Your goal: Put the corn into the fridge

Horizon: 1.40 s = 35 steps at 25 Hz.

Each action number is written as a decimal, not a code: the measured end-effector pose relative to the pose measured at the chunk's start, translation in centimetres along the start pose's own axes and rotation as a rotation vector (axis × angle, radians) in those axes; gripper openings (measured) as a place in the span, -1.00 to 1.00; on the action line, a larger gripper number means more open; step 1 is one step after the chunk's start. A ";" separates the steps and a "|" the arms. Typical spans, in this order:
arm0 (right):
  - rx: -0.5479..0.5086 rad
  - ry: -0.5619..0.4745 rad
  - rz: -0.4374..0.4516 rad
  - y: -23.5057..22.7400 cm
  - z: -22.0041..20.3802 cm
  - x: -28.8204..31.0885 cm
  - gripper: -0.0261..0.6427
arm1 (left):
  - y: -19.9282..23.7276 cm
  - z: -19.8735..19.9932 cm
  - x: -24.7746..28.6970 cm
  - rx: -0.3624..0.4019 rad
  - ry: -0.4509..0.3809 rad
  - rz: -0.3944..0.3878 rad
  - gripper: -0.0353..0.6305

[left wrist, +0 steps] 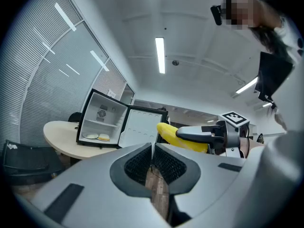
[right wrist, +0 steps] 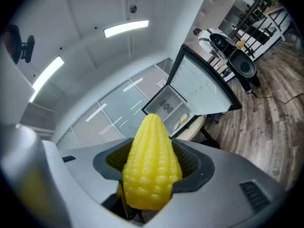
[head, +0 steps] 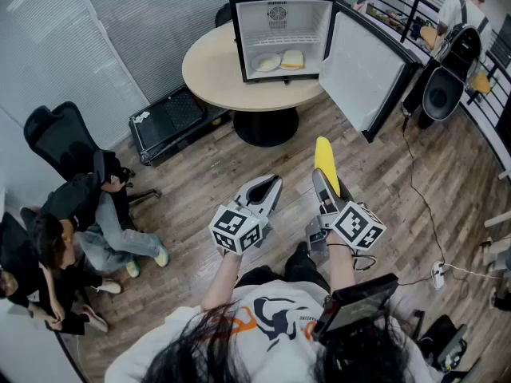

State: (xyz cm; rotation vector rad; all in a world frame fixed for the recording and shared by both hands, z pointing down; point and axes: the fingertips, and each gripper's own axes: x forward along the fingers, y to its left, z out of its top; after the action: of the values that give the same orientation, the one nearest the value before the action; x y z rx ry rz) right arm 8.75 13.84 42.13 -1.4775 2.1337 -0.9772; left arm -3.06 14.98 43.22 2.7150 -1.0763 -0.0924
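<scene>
Our right gripper (head: 327, 190) has its jaws spread wide and pinching the corn (right wrist: 152, 170), the pads pressing on both sides of the cob's thick end while its tapered tip sticks out past the fingertips toward the fridge. Our left gripper (left wrist: 153, 151) has its jaws pressed together at the tips with nothing between them, and it is held level just beside the right one, above the wooden floor (head: 239, 162). Ahead of us we see a round beige table (head: 211, 74) on a dark pedestal, and on it stands the small black fridge (head: 279, 18), its white inside bare but for what lies on its bottom. Its door (head: 363, 70) is swung wide to the right, past the table's edge. On the floor left of the table lies a black case (head: 172, 122), and farther left a black office chair (head: 56, 134) stands near some seated people. The corn is well apart from the fridge, held in the air in front of its opening. On the fridge's bottom we make out a white plate (head: 267, 62) with a pale yellow item (head: 293, 59) just beside it.
</scene>
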 end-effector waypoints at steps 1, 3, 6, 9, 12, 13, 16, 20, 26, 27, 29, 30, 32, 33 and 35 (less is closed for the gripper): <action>0.004 0.007 0.003 0.1 -0.3 0.0 -0.17 | -0.1 0.0 -0.1 0.002 0.002 -0.003 -0.83; 0.004 0.008 0.003 0.3 -0.6 -0.1 -0.17 | -0.1 -0.1 -0.2 0.007 0.005 -0.008 -0.83; -0.010 -0.009 -0.005 0.7 -0.5 0.0 -0.17 | 0.0 0.0 -0.3 0.011 0.007 -0.017 -0.83; -0.002 0.002 0.009 1.0 -1.1 0.3 -0.17 | 0.2 0.1 -0.4 0.009 0.006 -0.021 -0.83; 0.003 0.004 0.015 1.2 -1.2 0.8 -0.17 | 0.5 0.1 -0.5 0.008 0.007 -0.020 -0.83; -0.004 -0.004 0.012 1.4 -0.9 0.9 -0.17 | 0.6 0.1 -0.5 0.008 0.008 -0.019 -0.83; -0.031 -0.012 0.000 1.4 -0.6 1.2 -0.17 | 1.0 0.2 -0.5 0.014 0.013 -0.012 -0.83; -0.070 0.005 -0.014 1.0 -0.7 1.7 -0.17 | 1.5 0.3 -0.2 0.019 0.021 -0.001 -0.83; -0.091 0.033 -0.026 0.0 -0.9 2.8 -0.17 | 2.2 0.1 0.7 0.017 0.031 0.012 -0.83; -0.099 0.039 -0.030 -0.2 -0.8 3.0 -0.17 | 2.4 0.1 1.0 0.016 0.032 0.014 -0.83; -0.104 0.047 -0.032 -0.6 -0.7 3.4 -0.16 | 2.6 0.1 1.5 0.015 0.037 0.020 -0.83; -0.105 0.051 -0.030 -0.8 -0.6 3.7 -0.17 | 2.7 0.1 1.8 0.015 0.039 0.023 -0.83; -0.113 0.061 -0.028 -1.2 -0.2 4.3 -0.17 | 2.9 0.1 2.6 0.014 0.042 0.031 -0.83; -0.119 0.067 -0.027 -1.4 -0.1 4.7 -0.17 | 3.1 0.2 3.0 0.014 0.042 0.035 -0.83; -0.126 0.080 -0.026 -2.0 0.4 5.4 -0.17 | 3.4 0.3 4.1 0.014 0.043 0.043 -0.83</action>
State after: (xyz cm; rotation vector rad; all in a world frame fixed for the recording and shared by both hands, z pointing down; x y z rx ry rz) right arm 8.26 8.32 43.79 -1.5521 2.2760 -0.9416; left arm -2.38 9.78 43.77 2.6918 -1.1271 -0.0189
